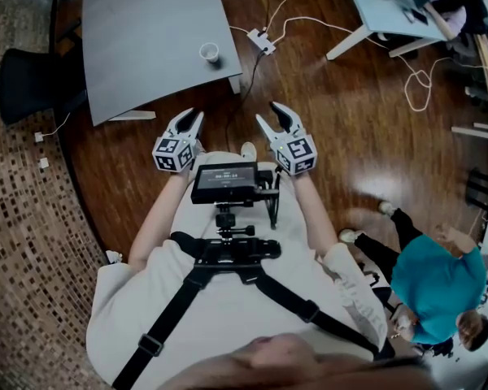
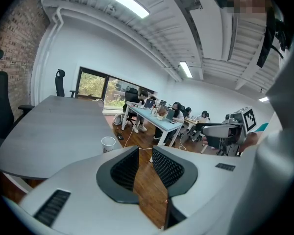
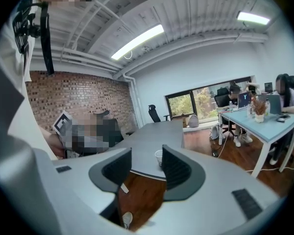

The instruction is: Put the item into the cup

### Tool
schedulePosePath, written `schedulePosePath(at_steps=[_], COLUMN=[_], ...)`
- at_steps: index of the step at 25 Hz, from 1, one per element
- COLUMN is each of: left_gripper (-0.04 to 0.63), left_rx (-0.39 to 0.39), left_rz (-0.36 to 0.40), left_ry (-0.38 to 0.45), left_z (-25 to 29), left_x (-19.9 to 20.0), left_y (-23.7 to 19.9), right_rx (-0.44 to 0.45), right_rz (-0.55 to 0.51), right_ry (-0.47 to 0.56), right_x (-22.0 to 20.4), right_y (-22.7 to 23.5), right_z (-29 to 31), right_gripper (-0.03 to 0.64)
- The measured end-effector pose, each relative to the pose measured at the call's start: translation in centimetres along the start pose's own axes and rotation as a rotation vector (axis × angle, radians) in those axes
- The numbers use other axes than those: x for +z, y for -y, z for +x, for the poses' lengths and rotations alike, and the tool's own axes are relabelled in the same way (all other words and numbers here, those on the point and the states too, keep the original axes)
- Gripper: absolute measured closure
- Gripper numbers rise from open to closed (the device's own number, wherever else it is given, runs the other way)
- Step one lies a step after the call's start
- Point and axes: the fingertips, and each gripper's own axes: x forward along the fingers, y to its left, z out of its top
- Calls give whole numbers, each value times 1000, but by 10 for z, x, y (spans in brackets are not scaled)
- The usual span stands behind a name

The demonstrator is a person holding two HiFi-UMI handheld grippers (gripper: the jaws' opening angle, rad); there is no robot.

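Both empty, jaws apart on my feed: left tool [image 1: 191, 119], right tool [image 1: 269, 114]. Small white paper cup [image 1: 209, 52] well ahead on grey table [image 1: 138, 23].

Bright, even light from ceiling tubes [image 2: 118, 0] and window [image 3: 201, 99]. Glare patch on wood floor [image 1: 374, 187]. Gripper views fisheye-bent, corners black, close foreground soft.

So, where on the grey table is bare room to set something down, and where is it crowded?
The grey table is bare almost everywhere: the stretch between the black chair and the paper cup. Only the cup stands there, near the right edge. The floor beyond that edge is crowded with a power strip and white cables.
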Motion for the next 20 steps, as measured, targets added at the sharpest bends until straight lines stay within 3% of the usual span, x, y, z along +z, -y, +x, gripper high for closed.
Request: schedulePosePath(at_steps=[20], left_gripper=[506], left_rx=[-14], left_rz=[15], left_ry=[-18], left_z=[5], left_x=[-2], left_y=[0], right_rx=[-10], right_rz=[-1], right_ry=[-8], right_x=[1], right_y=[0], right_z=[0], right_gripper=[408])
